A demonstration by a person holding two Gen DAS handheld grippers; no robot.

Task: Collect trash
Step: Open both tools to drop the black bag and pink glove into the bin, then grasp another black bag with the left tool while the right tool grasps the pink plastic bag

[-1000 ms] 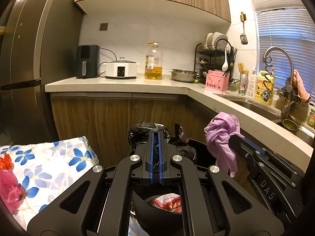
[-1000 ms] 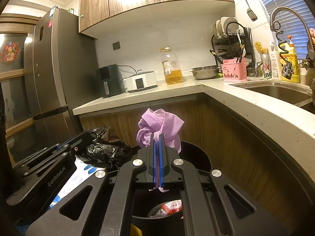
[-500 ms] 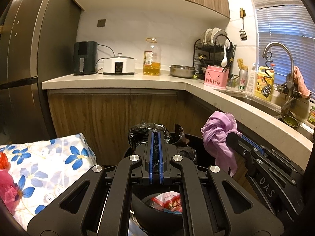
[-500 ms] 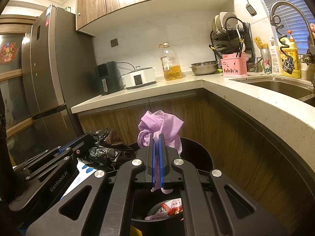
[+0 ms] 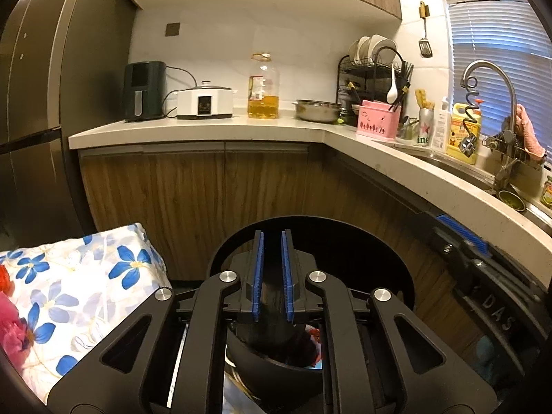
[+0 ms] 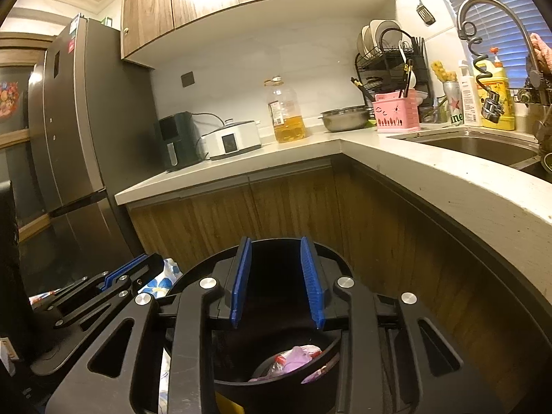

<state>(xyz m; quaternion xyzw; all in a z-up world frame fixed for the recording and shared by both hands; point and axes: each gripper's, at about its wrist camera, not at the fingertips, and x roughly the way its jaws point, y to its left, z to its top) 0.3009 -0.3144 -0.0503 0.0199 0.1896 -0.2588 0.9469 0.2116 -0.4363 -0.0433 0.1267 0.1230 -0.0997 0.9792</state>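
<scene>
Both grippers are held over the black trash bin [image 6: 276,376], which serves as the landmark here, so that anything let go drops straight into its mouth. The right gripper [image 6: 277,283] is poised above the bin's opening; its fingers have just been opening and now stand moderately apart, with nothing between them. Below them, inside the bin, a crumpled purple piece of trash [image 6: 300,358] is seen lying beside a red-and-white wrapper [image 6: 277,362]. The left gripper [image 5: 272,276] is likewise held above the bin; its fingers have just been opening to a narrow gap, and nothing is pressed by the pads, though a dark, blurred shape, judged to be black plastic trash [image 5: 276,331], is seen below and behind them, inside the bin. Left of the bin a flower-printed cloth [image 5: 86,286] is spread. Behind the bin the table [image 5: 214,131] carries kitchen things that are not touched. The drop is judged to be complete for both pieces.
</scene>
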